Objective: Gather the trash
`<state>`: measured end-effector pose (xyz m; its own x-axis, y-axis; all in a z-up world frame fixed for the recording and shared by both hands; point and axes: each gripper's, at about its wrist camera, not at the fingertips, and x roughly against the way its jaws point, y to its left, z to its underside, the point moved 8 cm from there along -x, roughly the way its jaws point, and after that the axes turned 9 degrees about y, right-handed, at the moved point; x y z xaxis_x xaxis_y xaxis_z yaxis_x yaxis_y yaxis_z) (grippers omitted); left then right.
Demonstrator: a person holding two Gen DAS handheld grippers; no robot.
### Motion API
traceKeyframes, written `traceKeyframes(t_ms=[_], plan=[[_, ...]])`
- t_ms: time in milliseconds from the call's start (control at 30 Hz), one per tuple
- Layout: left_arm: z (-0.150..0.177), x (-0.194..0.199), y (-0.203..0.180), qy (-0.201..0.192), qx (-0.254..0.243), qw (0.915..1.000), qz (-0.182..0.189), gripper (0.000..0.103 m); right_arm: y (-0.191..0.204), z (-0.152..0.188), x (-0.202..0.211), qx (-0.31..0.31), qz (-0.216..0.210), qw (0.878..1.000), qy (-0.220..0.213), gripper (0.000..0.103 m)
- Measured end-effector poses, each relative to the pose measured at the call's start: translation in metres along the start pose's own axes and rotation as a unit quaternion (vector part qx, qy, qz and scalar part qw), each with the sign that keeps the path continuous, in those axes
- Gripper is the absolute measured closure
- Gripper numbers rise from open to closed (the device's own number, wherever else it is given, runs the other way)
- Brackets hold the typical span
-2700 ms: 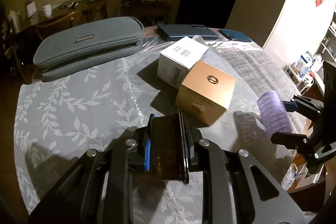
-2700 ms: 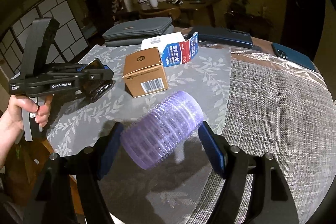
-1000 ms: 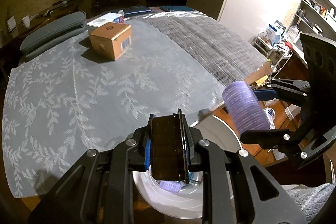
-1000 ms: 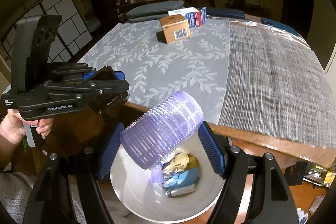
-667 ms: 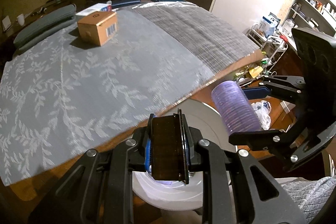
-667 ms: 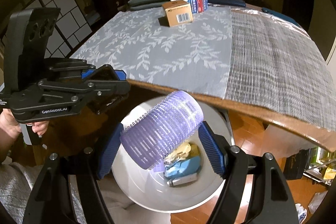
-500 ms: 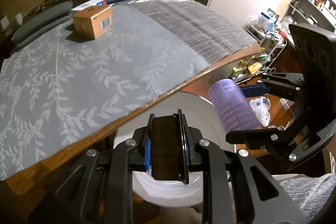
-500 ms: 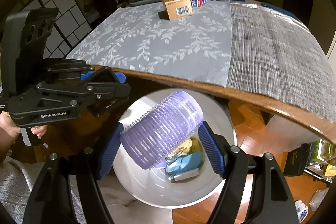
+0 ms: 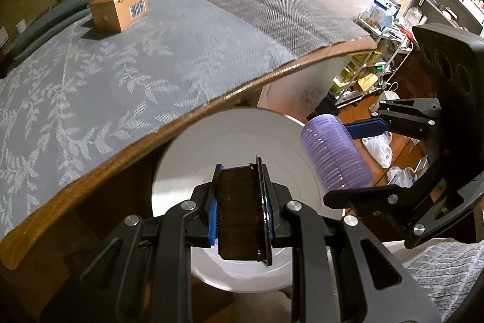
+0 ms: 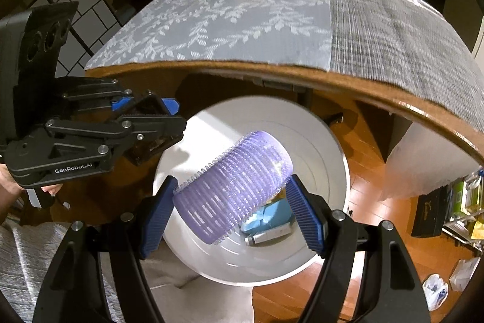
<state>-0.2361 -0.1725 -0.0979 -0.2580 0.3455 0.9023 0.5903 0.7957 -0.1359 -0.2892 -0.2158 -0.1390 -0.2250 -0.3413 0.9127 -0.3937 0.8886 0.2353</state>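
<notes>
A white round trash bin (image 10: 338, 168) stands on the floor below the table edge, with blue and yellow scraps at its bottom. My right gripper (image 10: 231, 208) is shut on a purple hair roller (image 10: 233, 186), which hangs over the bin's mouth. My left gripper (image 9: 242, 217) is shut on a flat dark brown case (image 9: 240, 214) held on edge above the bin (image 9: 193, 153). In the left wrist view the hair roller (image 9: 335, 156) and the right gripper (image 9: 351, 159) sit at the bin's right rim. The right wrist view has the left gripper (image 10: 157, 123) at the bin's left rim.
The wooden table edge (image 10: 302, 71) arches just beyond the bin. On the leaf-patterned cloth (image 9: 90, 74) stand a brown cardboard box (image 9: 119, 8) and a white carton behind it. Plastic bags (image 9: 378, 144) and a cluttered rack lie on the floor at the right.
Both grippers have sunk from tabletop height to below the table edge, over the bin. Each keeps hold of its item. The table now fills only the upper part of both views.
</notes>
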Motion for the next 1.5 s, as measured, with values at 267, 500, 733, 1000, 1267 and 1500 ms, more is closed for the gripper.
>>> traceKeyframes(t_ms=[267,500,733,1000,1267,1500], plan=[[0.009,-0.017,0.0,0.02,-0.002,0.9998,0.0,0.079,-0.004,0.007,-0.017,-0.007,0.0,1.0,0.018,0.03],[0.014,-0.031,-0.002,0.033,-0.006,0.9994,-0.004,0.079,-0.005,0.008,-0.033,-0.012,-0.001,0.999,0.032,0.03],[0.015,-0.044,-0.001,0.048,-0.007,0.9988,-0.007,0.079,-0.01,0.009,-0.048,-0.016,0.0,0.999,0.047,0.03],[0.014,-0.064,-0.006,0.064,-0.009,0.9978,-0.01,0.079,-0.019,0.015,-0.062,-0.022,0.005,0.998,0.06,0.03],[0.02,-0.074,0.001,0.076,-0.011,0.997,-0.01,0.079,-0.025,0.016,-0.069,-0.026,0.011,0.997,0.069,0.03],[0.022,-0.081,0.001,0.084,-0.014,0.9963,-0.012,0.079,-0.029,0.017,-0.075,-0.03,0.013,0.997,0.076,0.03]])
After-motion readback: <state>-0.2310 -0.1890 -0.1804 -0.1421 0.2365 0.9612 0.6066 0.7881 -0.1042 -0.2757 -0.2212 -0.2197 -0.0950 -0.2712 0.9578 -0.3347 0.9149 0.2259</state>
